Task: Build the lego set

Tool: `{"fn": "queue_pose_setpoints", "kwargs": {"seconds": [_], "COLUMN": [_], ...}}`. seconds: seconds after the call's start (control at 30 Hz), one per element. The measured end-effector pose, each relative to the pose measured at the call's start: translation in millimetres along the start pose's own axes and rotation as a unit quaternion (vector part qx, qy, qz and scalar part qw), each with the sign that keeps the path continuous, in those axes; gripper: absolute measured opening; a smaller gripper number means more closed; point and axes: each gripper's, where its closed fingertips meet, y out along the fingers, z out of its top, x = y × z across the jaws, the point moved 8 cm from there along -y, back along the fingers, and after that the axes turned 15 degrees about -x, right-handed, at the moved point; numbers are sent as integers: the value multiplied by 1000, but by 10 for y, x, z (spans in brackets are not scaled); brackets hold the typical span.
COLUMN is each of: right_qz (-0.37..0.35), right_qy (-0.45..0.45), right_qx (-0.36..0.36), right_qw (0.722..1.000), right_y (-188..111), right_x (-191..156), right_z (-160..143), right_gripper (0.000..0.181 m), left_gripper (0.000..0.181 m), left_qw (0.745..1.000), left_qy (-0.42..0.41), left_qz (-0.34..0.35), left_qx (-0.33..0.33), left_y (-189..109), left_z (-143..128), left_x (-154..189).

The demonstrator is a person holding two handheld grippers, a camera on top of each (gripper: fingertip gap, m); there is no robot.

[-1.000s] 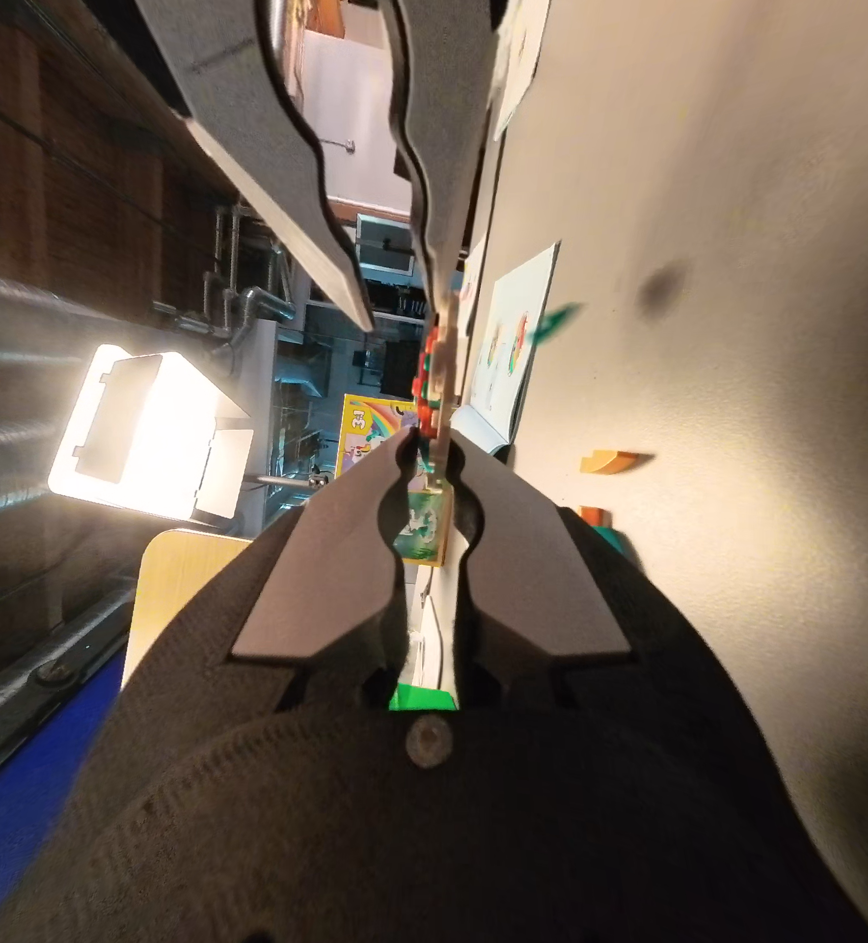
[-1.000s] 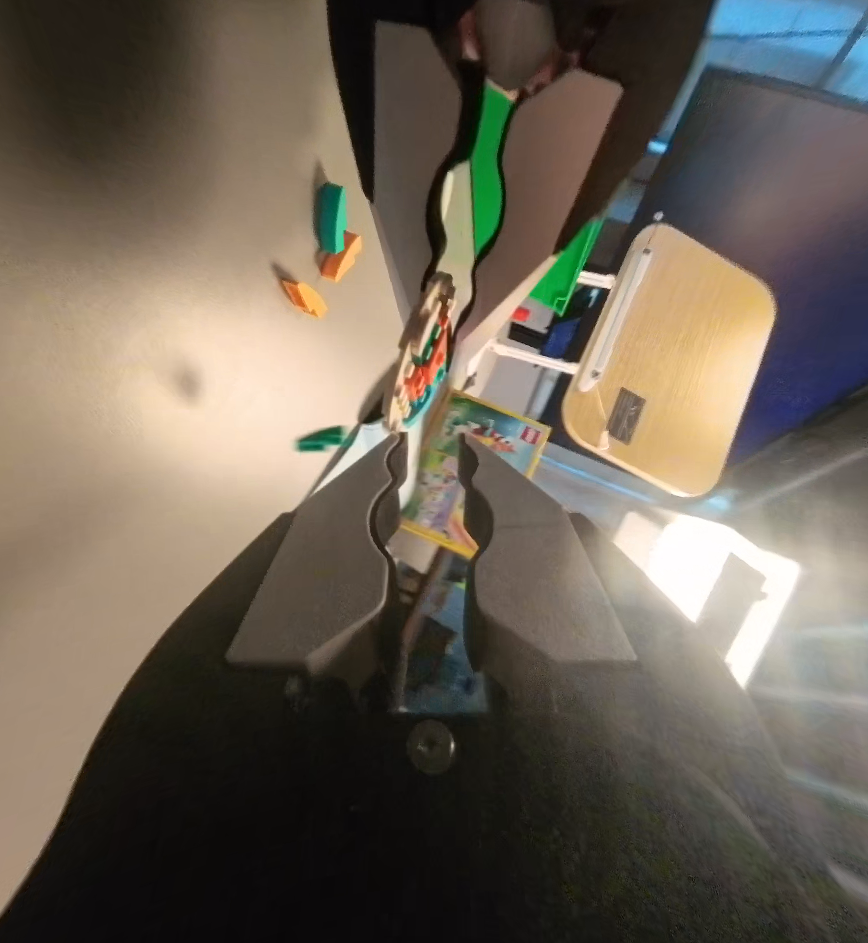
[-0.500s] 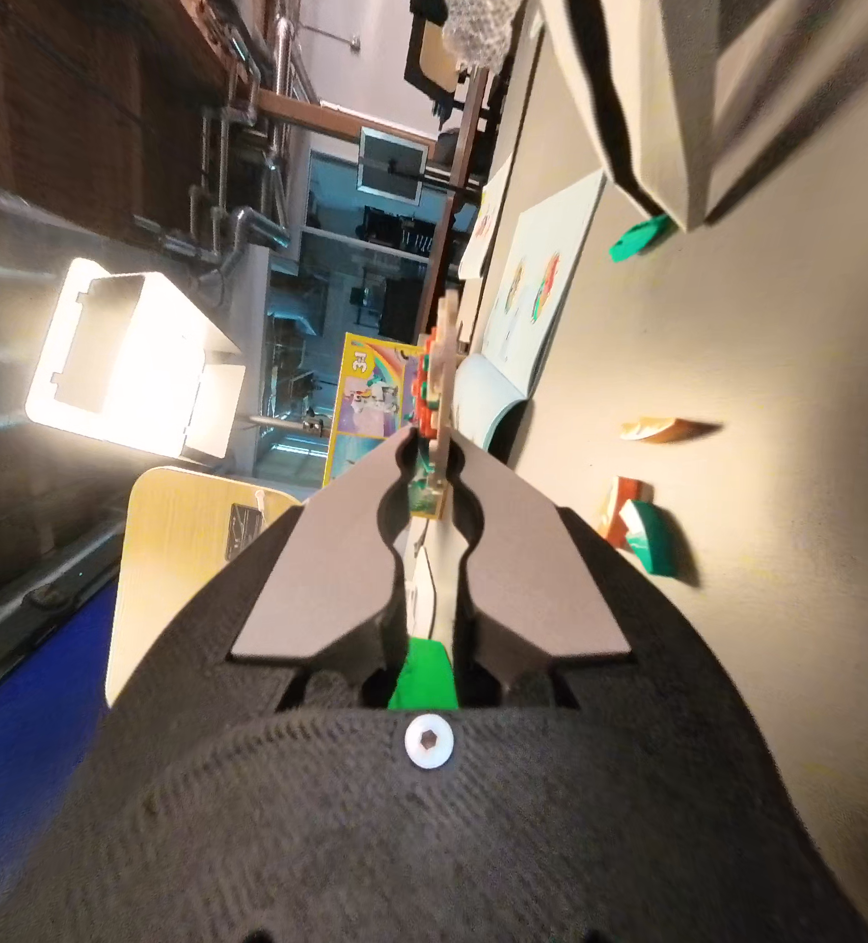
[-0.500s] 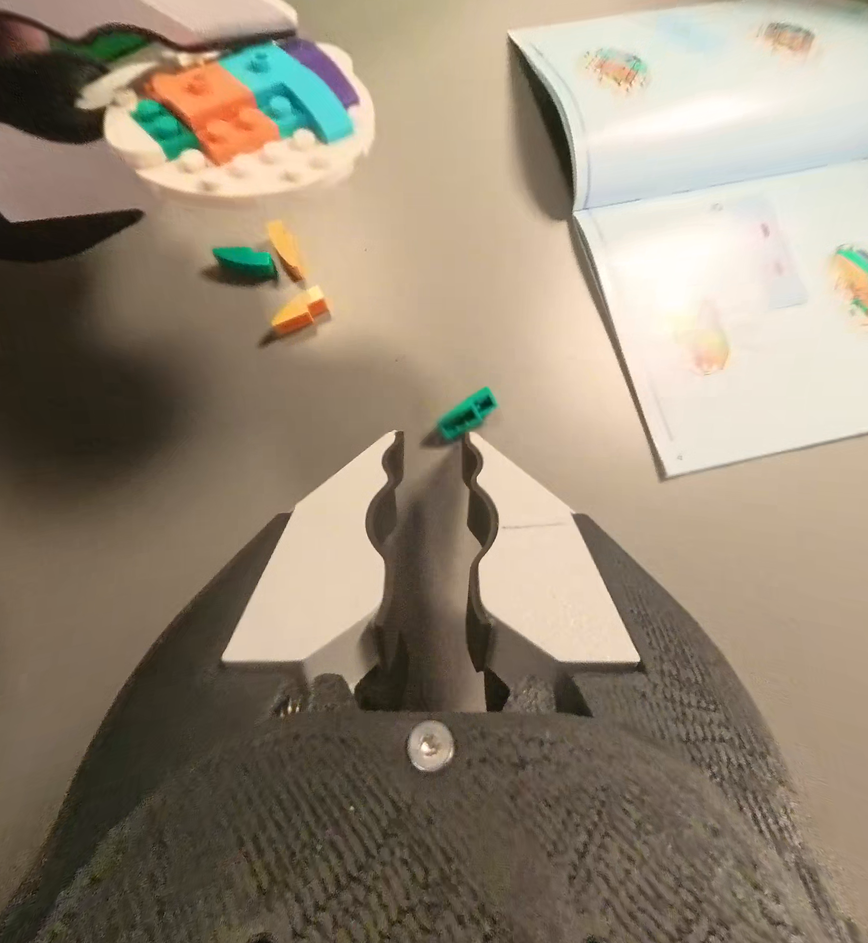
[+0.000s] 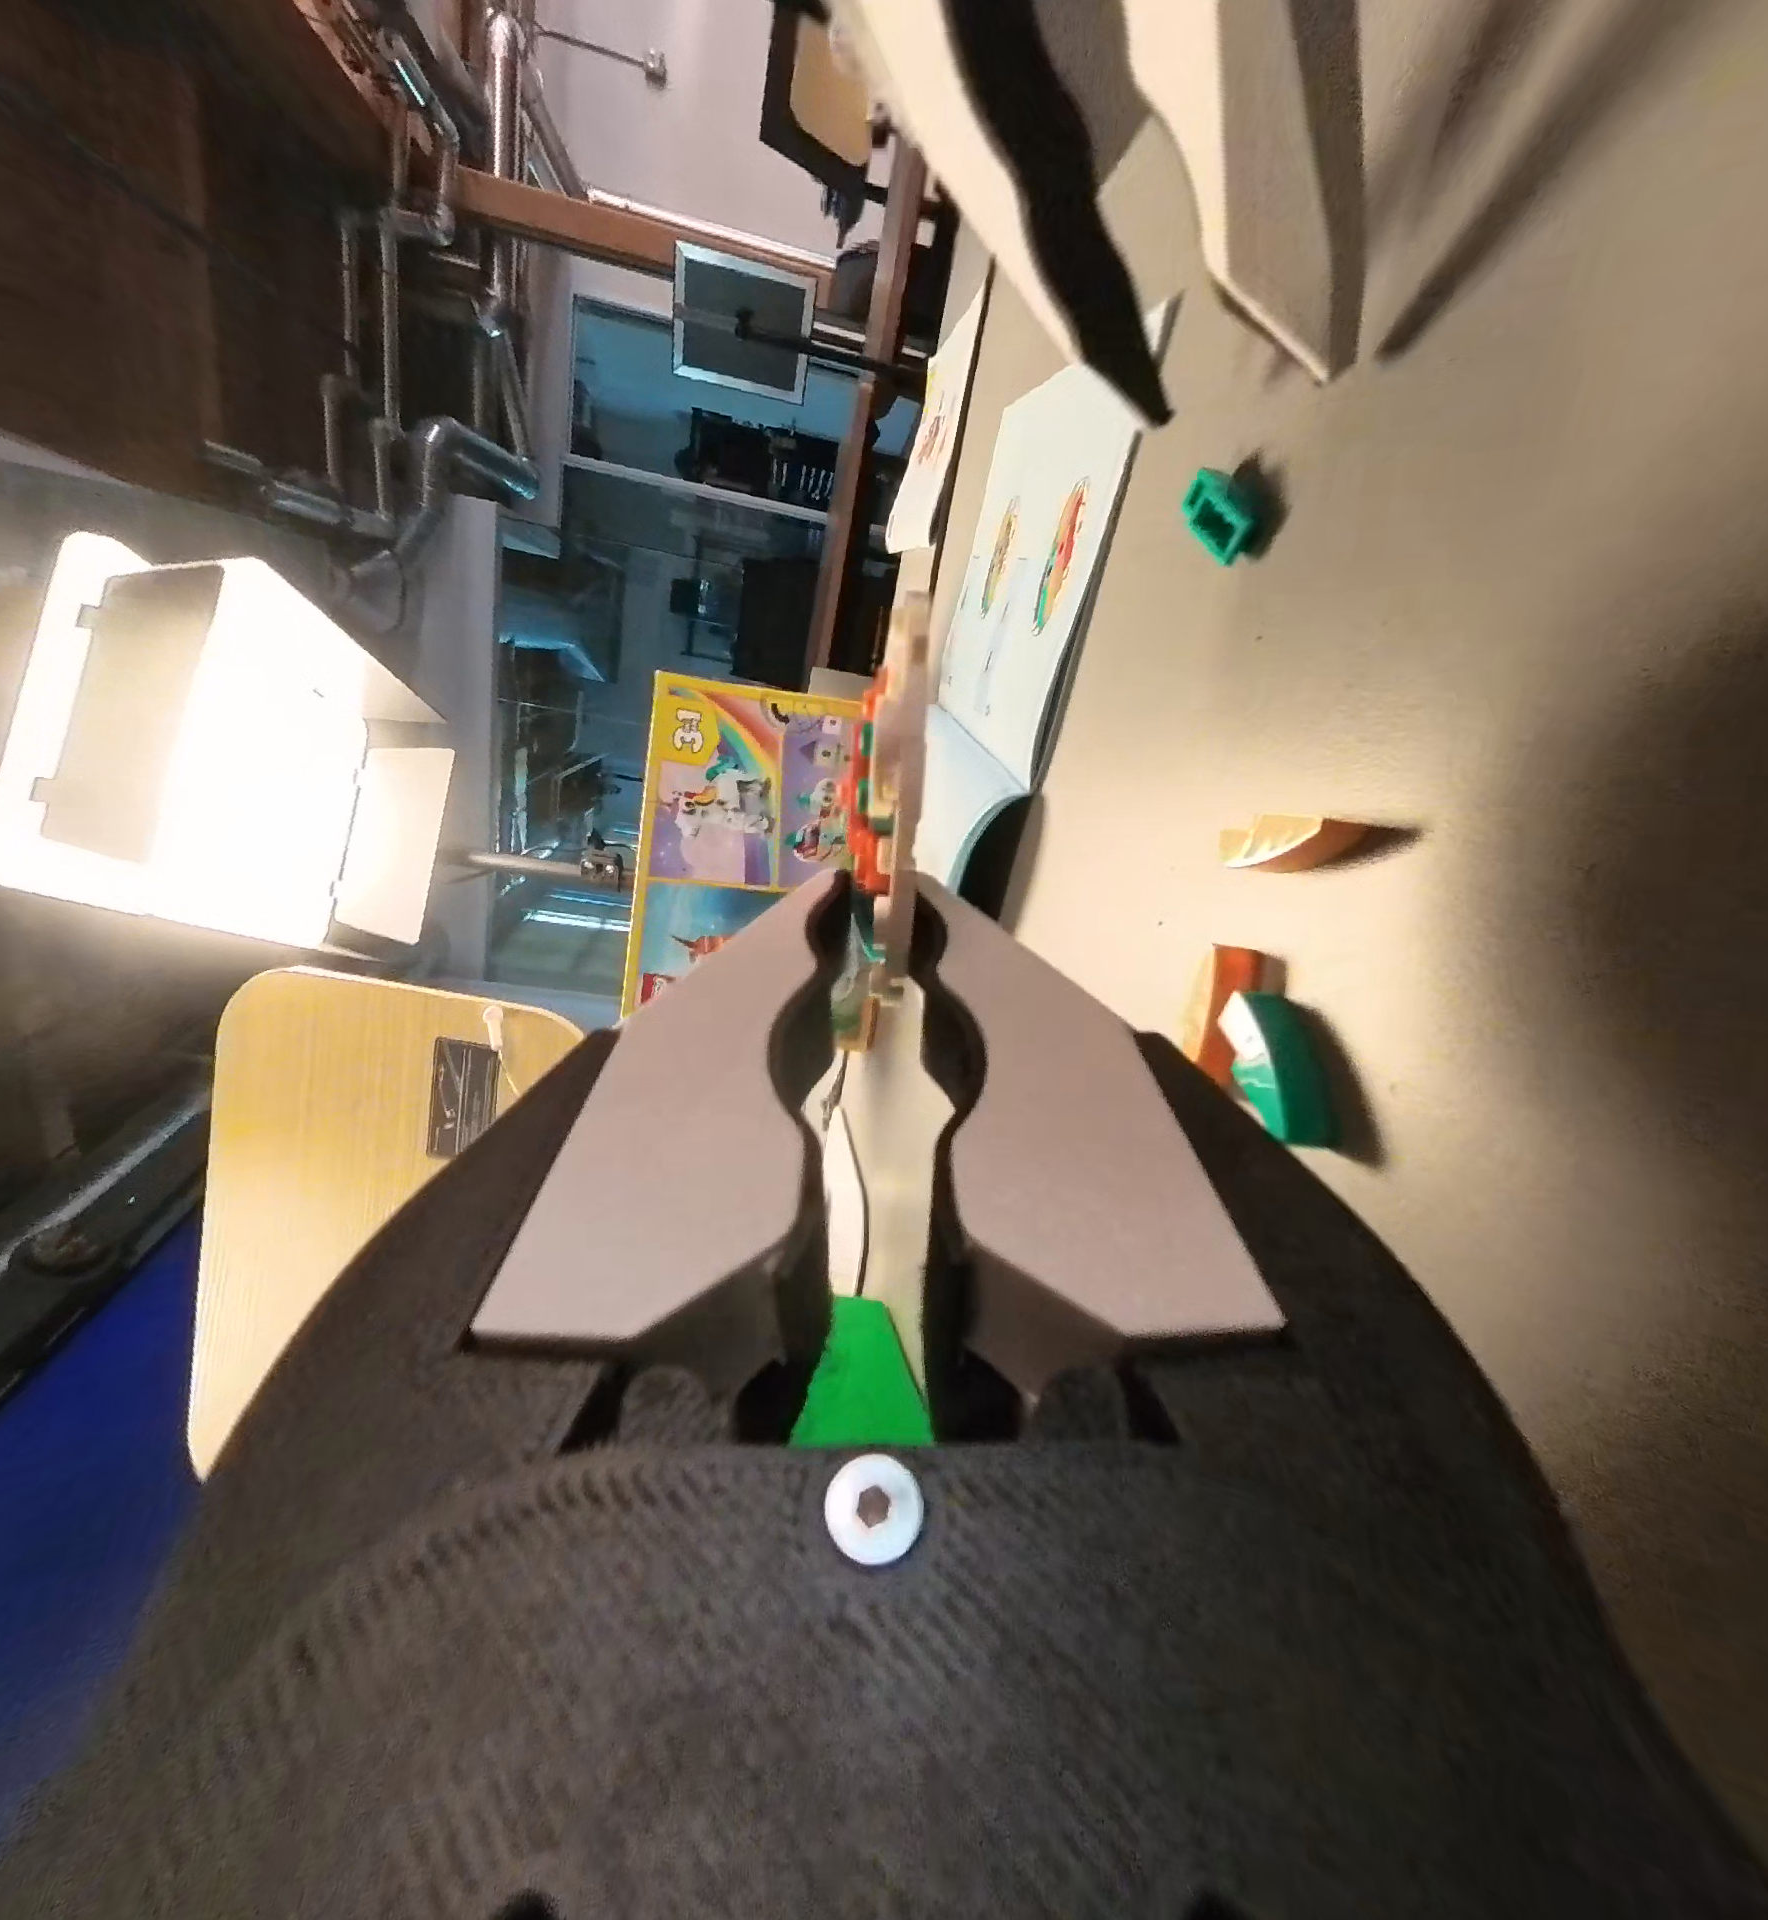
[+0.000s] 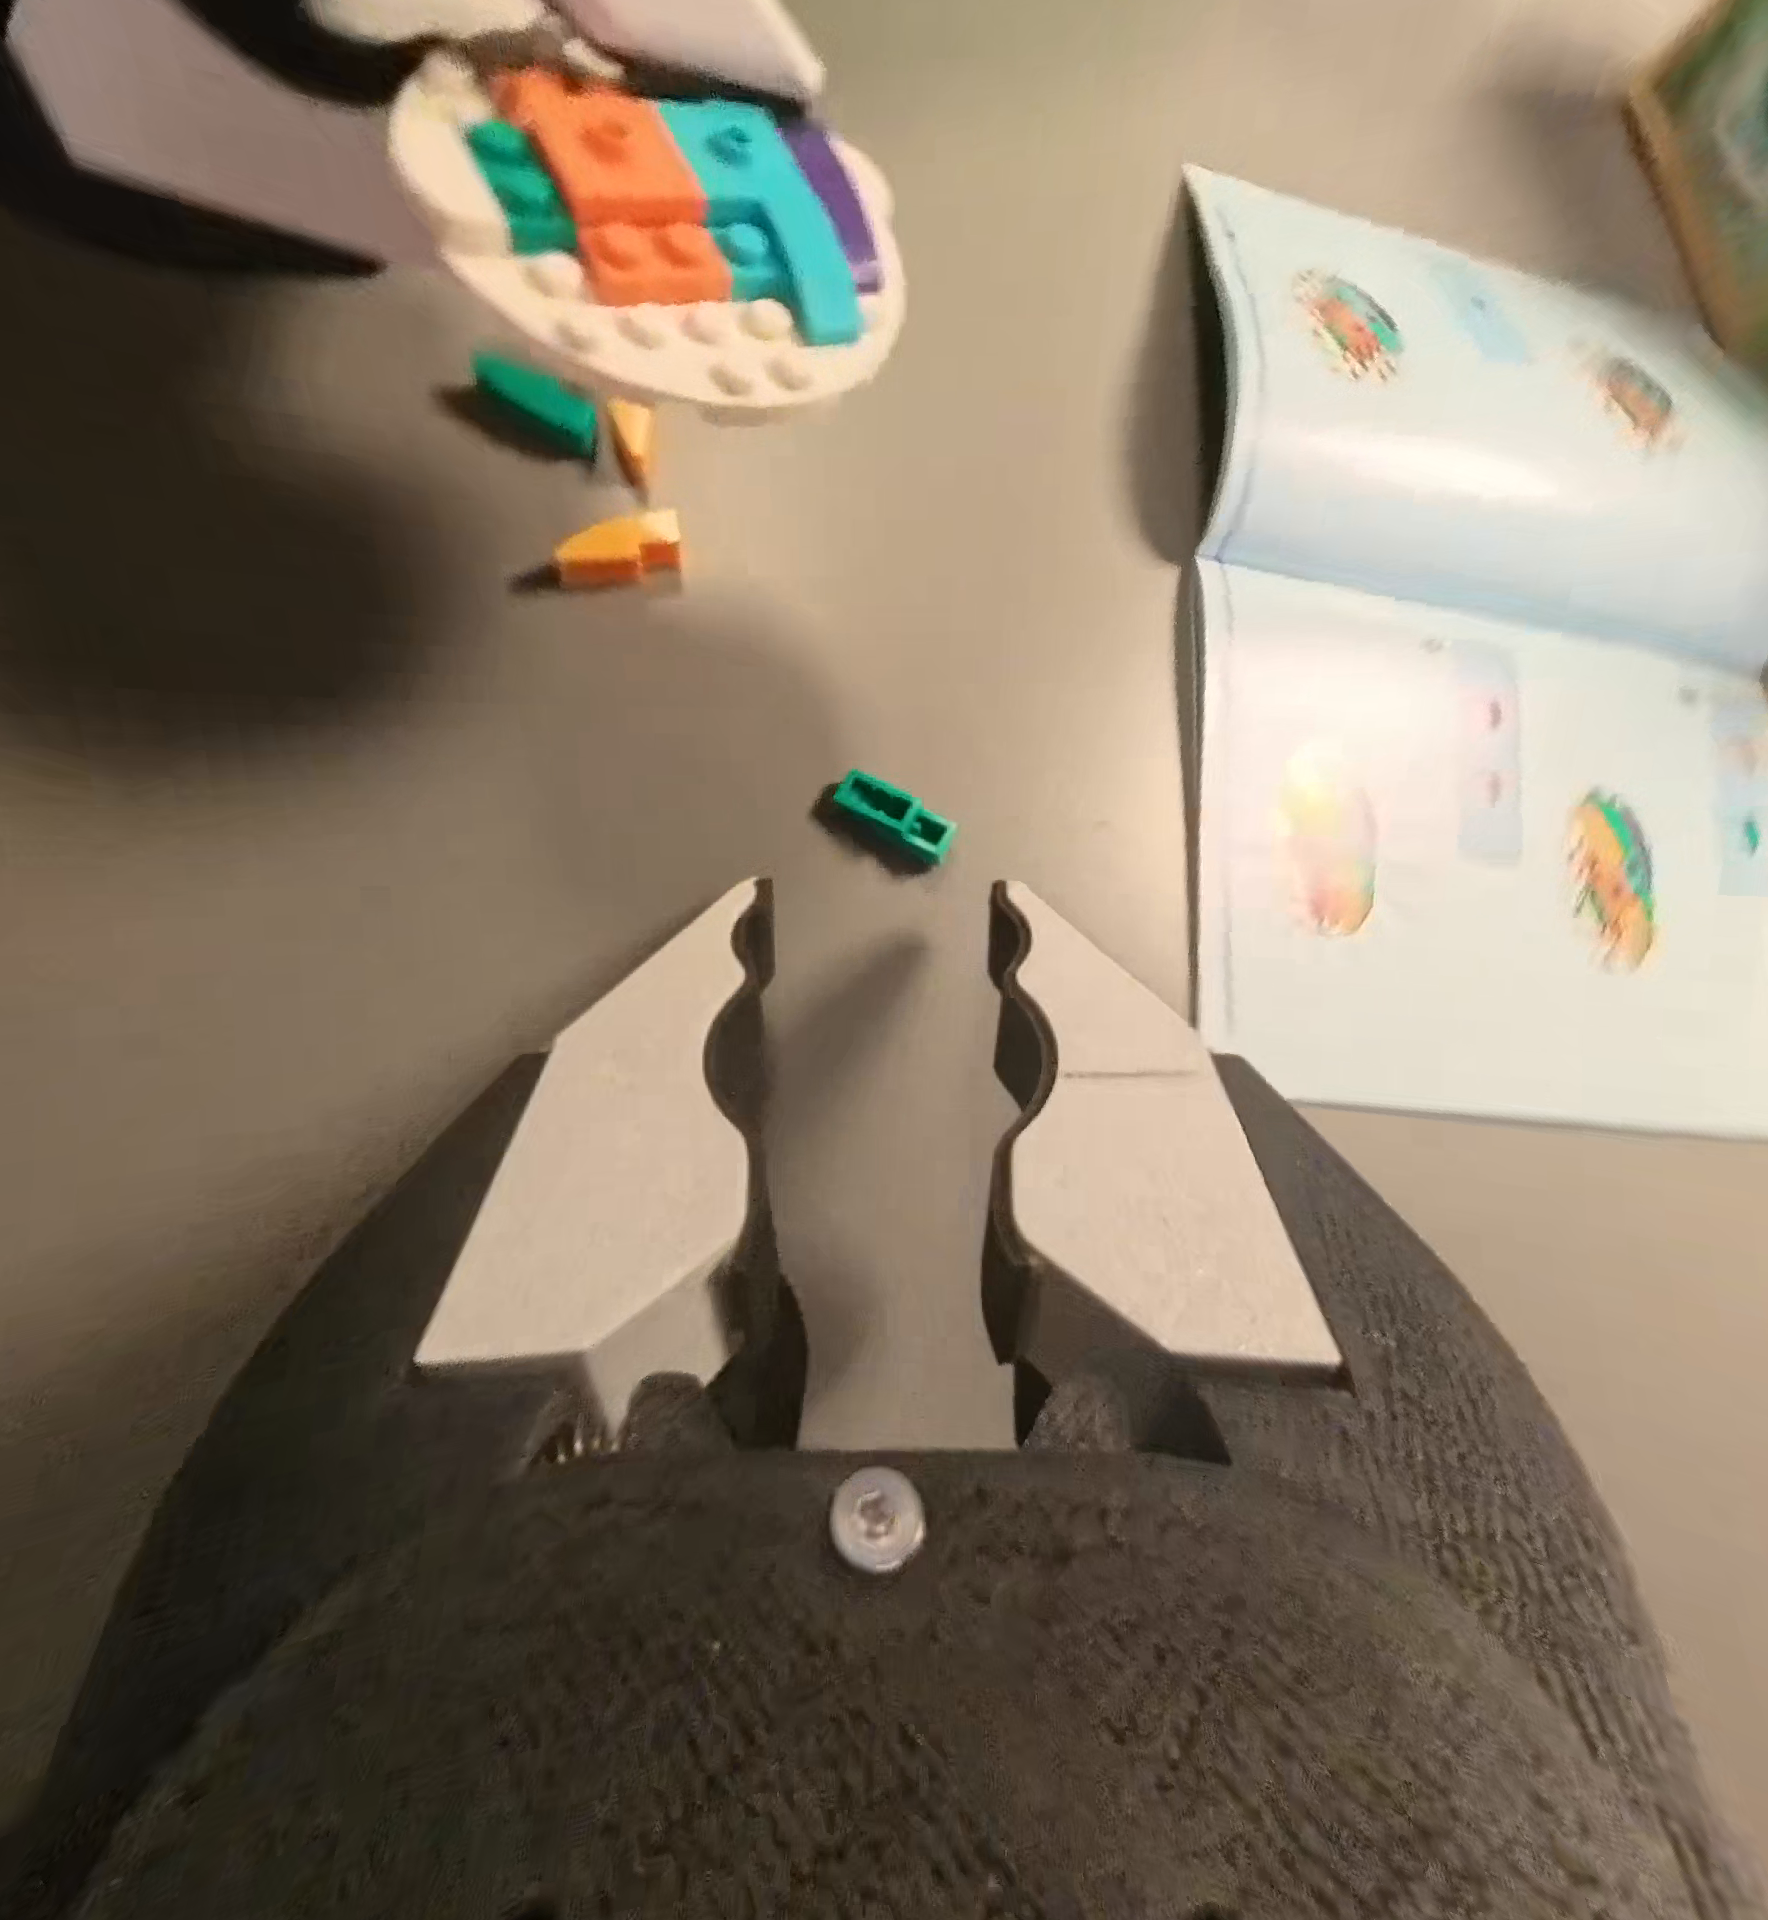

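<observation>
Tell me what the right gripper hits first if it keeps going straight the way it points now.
Most likely the small green brick, lying on the table just ahead of the open right gripper, slightly right of centre between the tips. Nothing else sits in between; how high the gripper is above the table is unclear.

Bare table (image 6: 1015, 644) surrounds the small green brick (image 6: 888, 819); the booklet (image 6: 1482, 831) bounds the right, 3 loose pieces (image 6: 589, 468) lie far left.

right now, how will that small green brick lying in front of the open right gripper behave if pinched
The small green brick looks like rigid plastic, so it should not flex. It lies hollow side up on the smooth table, so it probably slides or spins if nudged. Being small, it may twist between the right gripper fingers.
</observation>
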Motion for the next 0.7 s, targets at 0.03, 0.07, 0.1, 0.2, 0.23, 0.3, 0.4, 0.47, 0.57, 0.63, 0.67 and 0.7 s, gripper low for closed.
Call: {"fn": "queue_pose_setpoints", "kwargs": {"seconds": [0.03,0.07,0.1,0.2,0.23,0.3,0.4,0.47,0.57,0.63,0.67,0.7], "right_qz": [1,7,19,55,71,105,145,153,72,-38,-92,-150], "right_qy": [-38,-68,-89,-129,-138,-142,-138,-132,-180,-247,-300,-360], "right_qx": [-7,-15,-16,-24,-25,-27,-37,-45,-46,-72,-97,-120], "right_qw": [999,998,996,990,988,984,979,978,980,966,945,913], "right_y": [1,14,28,81,99,130,151,134,14,-76,-112,-139], "right_x": [37,72,105,201,223,259,296,294,235,170,109,37], "right_z": [1,7,29,103,121,149,156,158,177,182,169,158], "right_gripper": [40,38,36,31,29,25,8,6,6,6,6,6], "left_gripper": [8,8,8,8,8,8,8,8,8,8,8,8], "left_qw": [1000,1000,1000,1000,1000,1000,999,999,999,999,1000,1000], "left_qy": [3,6,10,18,21,26,27,28,28,25,24,24], "left_qz": [-3,-3,-3,-4,-6,-6,-10,-11,-11,-13,-13,-13], "left_qx": [3,4,6,11,11,10,13,15,15,15,15,16], "left_y": [-3,-4,-7,-13,-12,-6,-8,-11,-11,-10,-9,-9], "left_z": [8,14,19,24,23,21,24,28,30,29,28,29], "left_x": [11,18,25,42,49,59,66,70,68,63,62,60]}}
